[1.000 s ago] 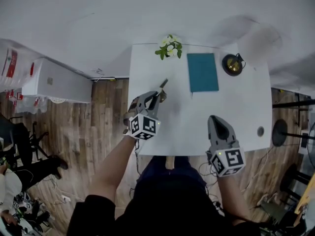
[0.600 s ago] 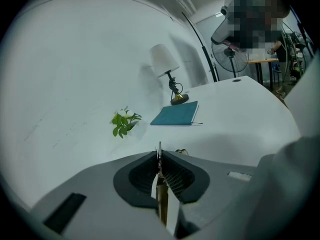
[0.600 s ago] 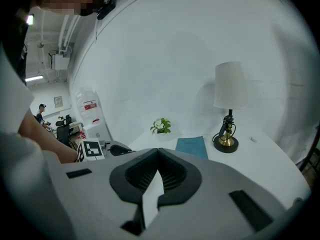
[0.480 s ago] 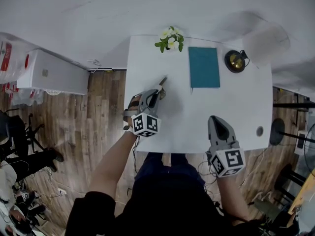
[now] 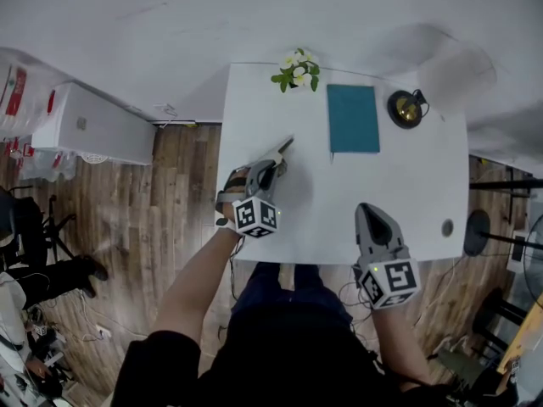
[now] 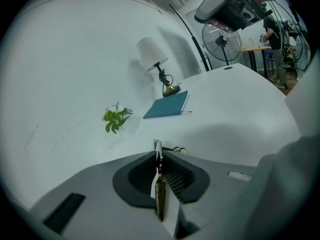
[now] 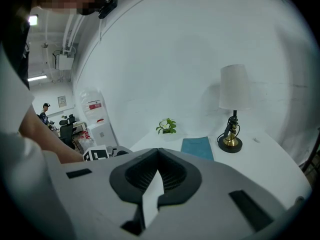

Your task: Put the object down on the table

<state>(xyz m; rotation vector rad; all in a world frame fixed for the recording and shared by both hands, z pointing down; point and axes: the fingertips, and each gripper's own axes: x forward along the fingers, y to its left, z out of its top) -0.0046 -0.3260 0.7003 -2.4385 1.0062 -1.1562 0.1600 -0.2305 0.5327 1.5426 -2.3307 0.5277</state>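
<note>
My left gripper [image 5: 273,164] hovers over the left part of the white table [image 5: 416,185], shut on a thin, dark, flat stick-like object [image 5: 283,148] that pokes out past the jaws toward the far right. In the left gripper view the object's narrow metallic edge [image 6: 158,151] stands pinched between the closed jaws of the left gripper [image 6: 158,159]. My right gripper [image 5: 374,210] is over the table's near edge, jaws shut with nothing in them. In its own view the right gripper [image 7: 158,153] looks toward the far wall.
A teal notebook [image 5: 353,119] lies at the back middle of the table. A small potted plant [image 5: 295,69] stands to its left and a brass-based lamp [image 5: 406,108] to its right. A round grommet [image 5: 447,226] sits near the right edge. Wooden floor lies on the left.
Left gripper and the thin object have barely shifted over the table. The right gripper stays put.
</note>
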